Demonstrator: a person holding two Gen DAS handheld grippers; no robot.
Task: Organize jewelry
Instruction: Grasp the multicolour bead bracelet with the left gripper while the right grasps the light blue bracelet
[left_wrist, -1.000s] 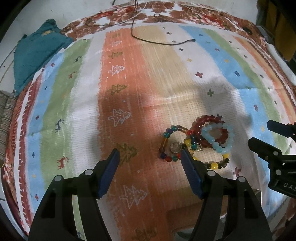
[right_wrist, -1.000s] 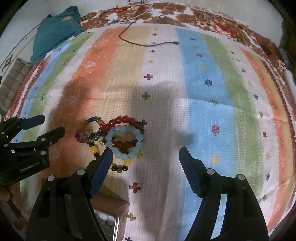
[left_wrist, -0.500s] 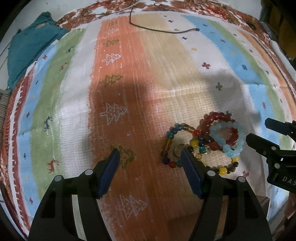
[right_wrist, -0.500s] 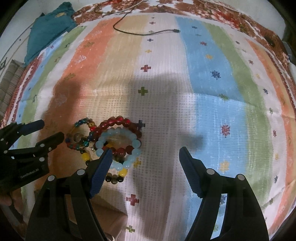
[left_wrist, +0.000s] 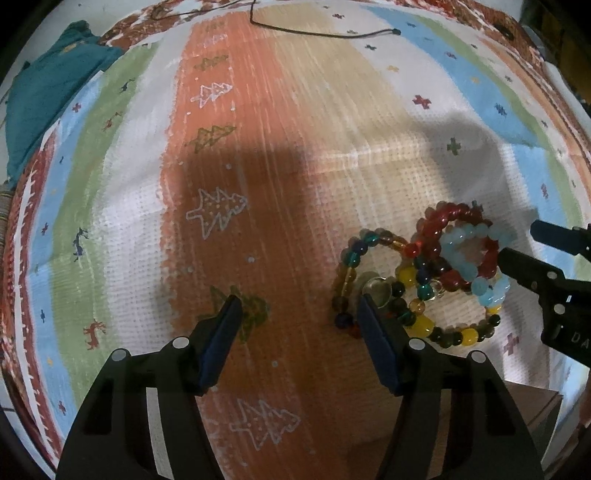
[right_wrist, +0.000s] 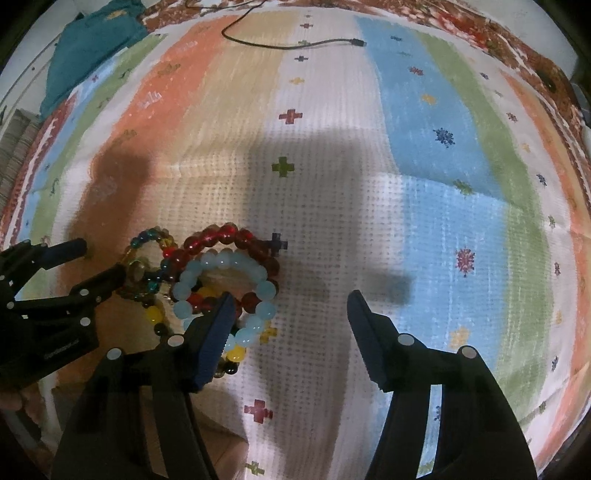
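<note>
A pile of beaded bracelets lies on the striped cloth (left_wrist: 295, 166): a red one (left_wrist: 443, 216), a pale blue one (left_wrist: 476, 258), a multicolour one (left_wrist: 352, 254) and a yellow-and-dark one (left_wrist: 443, 334). My left gripper (left_wrist: 299, 325) hovers just left of the pile. Its jaws are closing over bare cloth, and the right finger (left_wrist: 373, 339) is at the multicolour bracelet's edge. My right gripper (right_wrist: 291, 306) is also closing. Its left finger (right_wrist: 218, 332) overlaps the pale blue bracelet (right_wrist: 221, 262), with only cloth between the jaws. Each gripper shows in the other's view.
A teal garment (left_wrist: 44, 99) lies at the far left of the cloth. A black cable (right_wrist: 288, 44) runs across the far side. A brown wooden surface (left_wrist: 524, 410) shows at the near edge under the cloth.
Both grippers have sunk closer to the cloth and the bracelet pile. The right gripper's jaws have narrowed clearly, the left's slightly.
</note>
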